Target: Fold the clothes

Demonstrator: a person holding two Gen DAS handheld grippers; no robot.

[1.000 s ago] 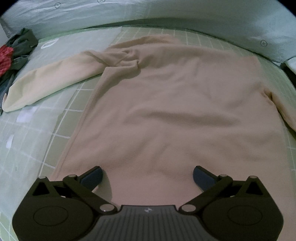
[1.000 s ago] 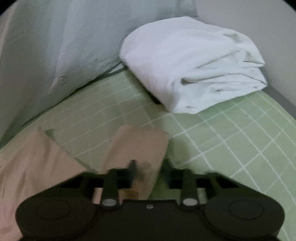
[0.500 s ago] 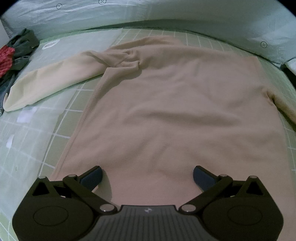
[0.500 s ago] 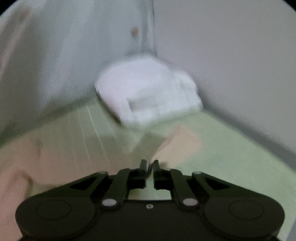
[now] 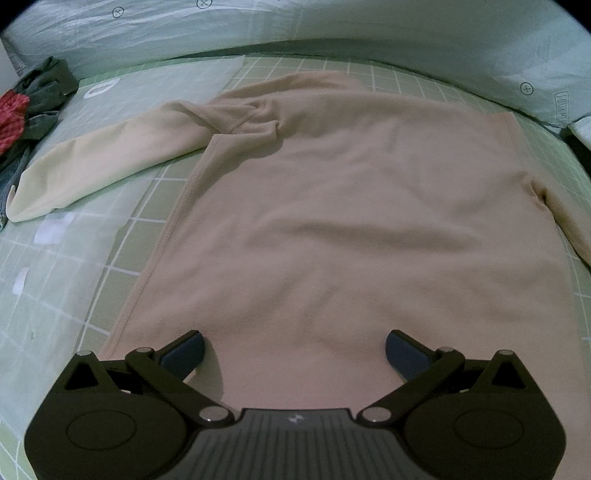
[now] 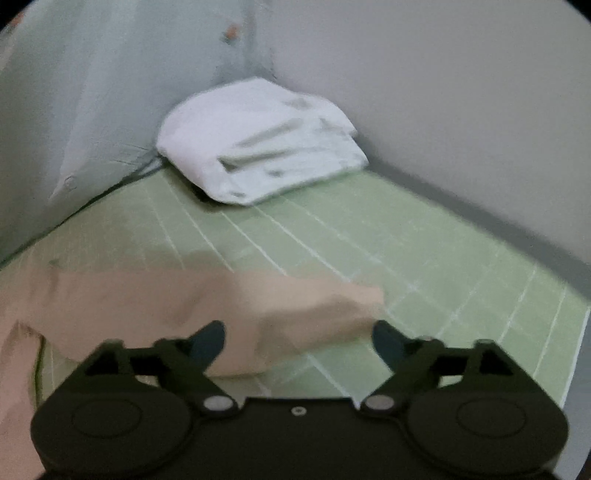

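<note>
**Both grippers spread wide over beige top**

Left gripper: fingers wide apart, holding nothing, poised over the near hem of the top. Hem fabric between the two pads, reaching under the gripper body; whether the pads touch the cloth, cannot tell. Beyond them, top spread flat on the green checked sheet, body running away toward the far edge. One sleeve angled out left, its cuff resting on the sheet; other sleeve trailing off at the right edge. Farther left, dark and red clothes in a heap. At the far side, pale bedding along the wall.

Right gripper: fingers likewise wide apart, nothing clamped. Second sleeve lying across between them, cuff end just short of the right finger, left finger in front of the fabric. Past it, bare sheet, then a folded white bundle in the far corner against the wall.
</note>
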